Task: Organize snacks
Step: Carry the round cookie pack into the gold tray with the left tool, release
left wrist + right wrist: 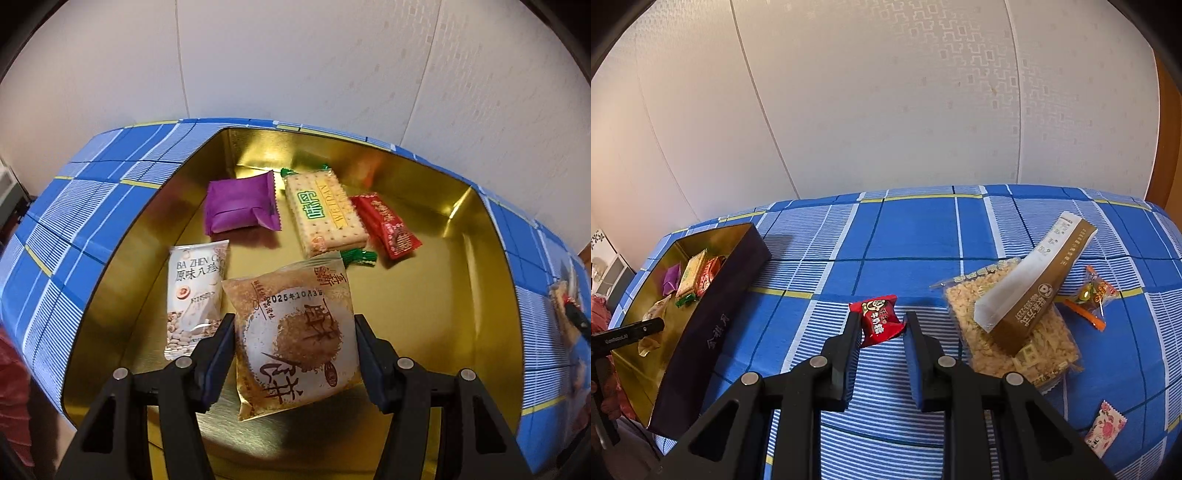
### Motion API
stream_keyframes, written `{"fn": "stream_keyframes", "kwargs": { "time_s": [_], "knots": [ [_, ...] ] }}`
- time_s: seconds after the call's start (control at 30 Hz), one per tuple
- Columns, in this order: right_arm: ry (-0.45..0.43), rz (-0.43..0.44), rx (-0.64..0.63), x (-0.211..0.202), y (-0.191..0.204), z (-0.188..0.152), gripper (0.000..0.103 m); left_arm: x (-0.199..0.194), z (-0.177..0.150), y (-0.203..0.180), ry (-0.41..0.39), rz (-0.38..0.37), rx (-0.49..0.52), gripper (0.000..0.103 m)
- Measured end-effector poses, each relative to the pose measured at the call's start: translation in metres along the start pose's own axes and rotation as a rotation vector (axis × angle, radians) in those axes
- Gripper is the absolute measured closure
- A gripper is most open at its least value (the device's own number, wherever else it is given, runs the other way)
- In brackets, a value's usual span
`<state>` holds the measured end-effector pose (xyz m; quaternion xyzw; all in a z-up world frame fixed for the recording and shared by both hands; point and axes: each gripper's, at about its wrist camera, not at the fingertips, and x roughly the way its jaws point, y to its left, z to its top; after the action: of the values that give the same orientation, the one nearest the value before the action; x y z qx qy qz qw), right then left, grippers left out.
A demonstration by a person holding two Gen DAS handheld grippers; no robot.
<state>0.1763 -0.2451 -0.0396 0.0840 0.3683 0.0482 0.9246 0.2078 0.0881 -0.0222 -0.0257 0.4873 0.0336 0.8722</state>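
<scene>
In the left wrist view my left gripper point(293, 332) is shut on a tan pastry packet point(295, 332) and holds it low inside the gold-lined box point(480, 236). On the box floor lie a purple packet point(240, 206), a cracker packet point(325, 210), a red packet point(388, 225), a white nut packet point(195, 295) and a green candy point(360, 256). In the right wrist view my right gripper point(882, 319) is shut on a small red candy point(877, 321) just over the blue checked cloth, to the right of the dark box point(713, 332).
Right of my right gripper a puffed-rice packet point(1034, 347) lies with a brown and white packet point(1034, 288) leaning on it. An orange candy bag point(1093, 295) and a pink floral candy point(1106, 428) lie further right. A pale wall stands behind the table.
</scene>
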Motion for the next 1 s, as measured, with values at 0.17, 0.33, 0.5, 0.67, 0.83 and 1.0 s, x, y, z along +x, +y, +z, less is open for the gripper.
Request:
{"fn": "stream_keyframes", "kwargs": {
  "time_s": [0.17, 0.33, 0.5, 0.67, 0.83, 1.0],
  "knots": [
    [-0.002, 0.014, 0.008, 0.001, 0.005, 0.002, 0.080, 0.007, 0.001, 0.005, 0.030, -0.011, -0.036, 0.042],
    [0.000, 0.035, -0.002, 0.005, 0.017, 0.005, 0.080, 0.012, 0.003, 0.006, 0.051, -0.015, -0.034, 0.042],
    [-0.001, 0.066, -0.014, 0.008, 0.030, 0.008, 0.080, 0.013, 0.005, 0.006, 0.051, 0.010, -0.022, 0.042],
    [-0.003, 0.088, -0.018, 0.011, 0.040, 0.009, 0.080, 0.013, 0.005, 0.009, 0.036, 0.095, 0.001, 0.042],
    [-0.003, 0.097, -0.020, 0.012, 0.042, 0.010, 0.080, 0.019, 0.005, 0.010, 0.052, 0.129, 0.015, 0.041],
    [-0.006, 0.100, -0.026, 0.012, 0.044, 0.011, 0.080, 0.015, 0.005, 0.009, 0.032, 0.137, 0.013, 0.033]
  ]
}}
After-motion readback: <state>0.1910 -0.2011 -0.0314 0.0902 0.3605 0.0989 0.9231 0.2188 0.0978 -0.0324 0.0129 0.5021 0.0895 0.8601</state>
